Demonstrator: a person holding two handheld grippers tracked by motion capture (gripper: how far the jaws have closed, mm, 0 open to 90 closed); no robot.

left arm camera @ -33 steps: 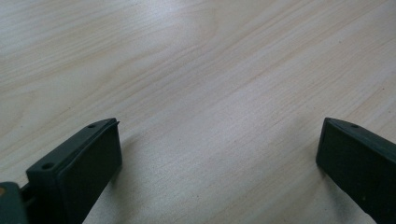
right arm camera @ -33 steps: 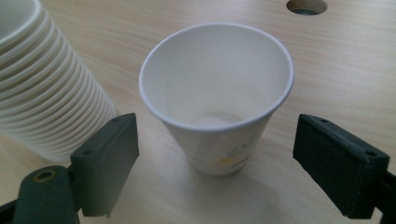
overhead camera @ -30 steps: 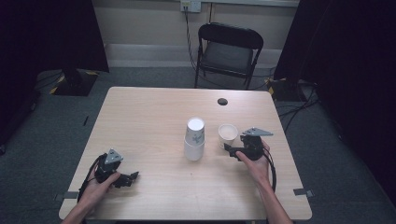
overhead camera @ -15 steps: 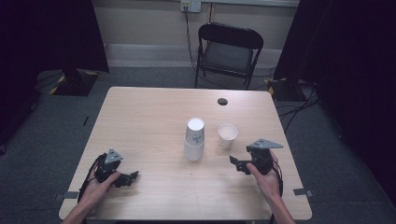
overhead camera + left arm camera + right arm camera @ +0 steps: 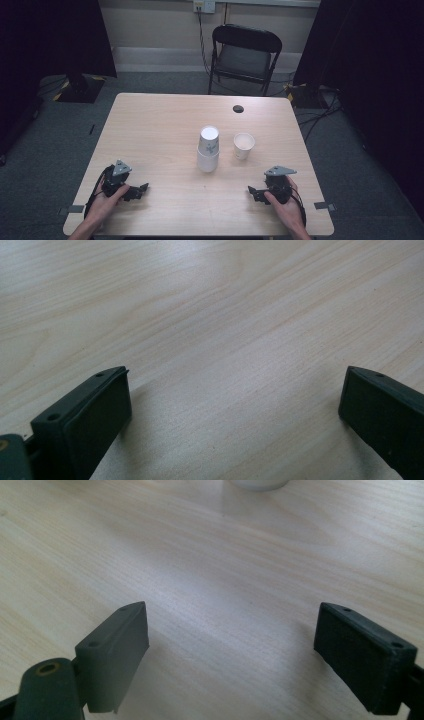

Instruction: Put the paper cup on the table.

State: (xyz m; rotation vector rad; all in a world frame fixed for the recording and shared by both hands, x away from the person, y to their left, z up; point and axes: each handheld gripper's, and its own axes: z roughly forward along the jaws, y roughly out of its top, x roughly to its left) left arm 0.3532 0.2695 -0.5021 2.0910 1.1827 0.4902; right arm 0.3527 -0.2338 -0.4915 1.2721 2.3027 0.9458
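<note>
Pulled back from the single cup (image 5: 243, 145), my right gripper (image 5: 253, 191) now rests low on the desk (image 5: 150, 130) near its front edge, well apart from that cup. From above I see the desk, then the stack of cups (image 5: 208, 148) at its middle with the single cup just beside it, then my left gripper (image 5: 141, 189) at the near left corner. Along the jaws, the left gripper (image 5: 235, 405) view gives bare wood between wide-open, empty jaws; the right gripper (image 5: 232, 645) view, equally wide and empty, catches a cup's white base (image 5: 258, 484) at its top edge.
</note>
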